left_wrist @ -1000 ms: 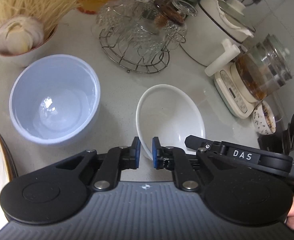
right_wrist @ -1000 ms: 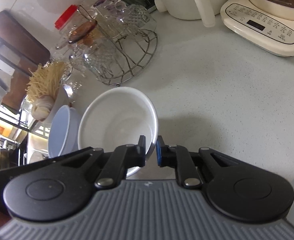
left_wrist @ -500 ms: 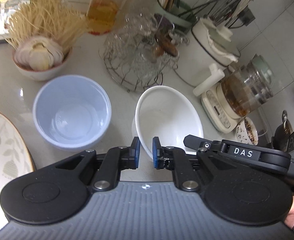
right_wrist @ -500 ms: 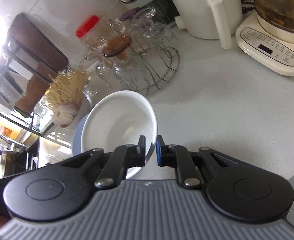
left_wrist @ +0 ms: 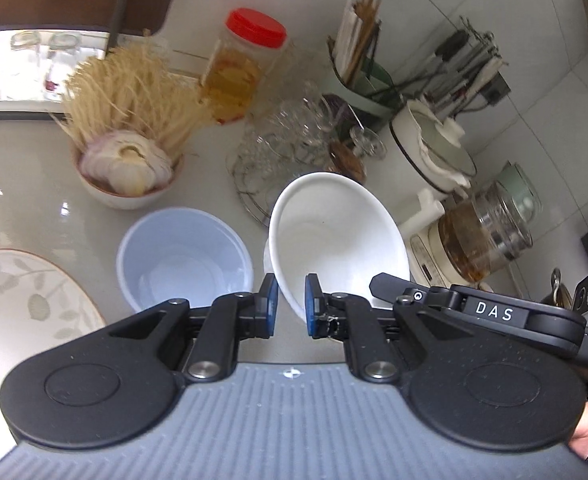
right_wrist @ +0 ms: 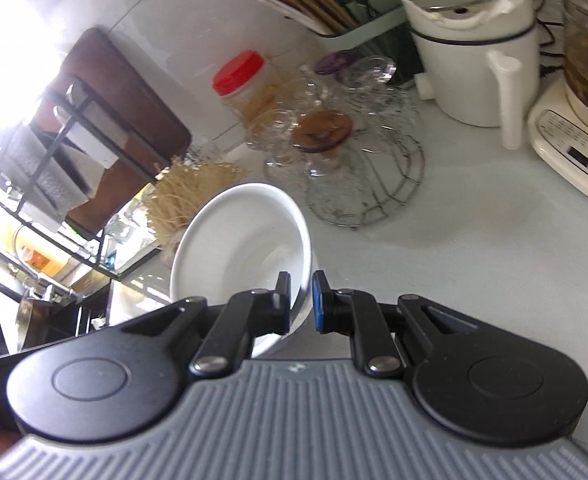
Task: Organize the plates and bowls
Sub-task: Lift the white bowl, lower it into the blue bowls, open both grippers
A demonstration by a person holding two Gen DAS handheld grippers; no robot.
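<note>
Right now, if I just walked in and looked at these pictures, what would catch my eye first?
A tilted white bowl held off the counter, its rim pinched by both the left gripper and the right gripper. Just left of it in the left view sits an empty blue bowl. Behind them stand a red-lidded jar and a bowl of dry noodles.

A red-lidded clear plastic jar (left_wrist: 240,74) stands behind a round wire rack of glass cups (left_wrist: 290,152), beside a white electric pot (right_wrist: 469,60).
</note>
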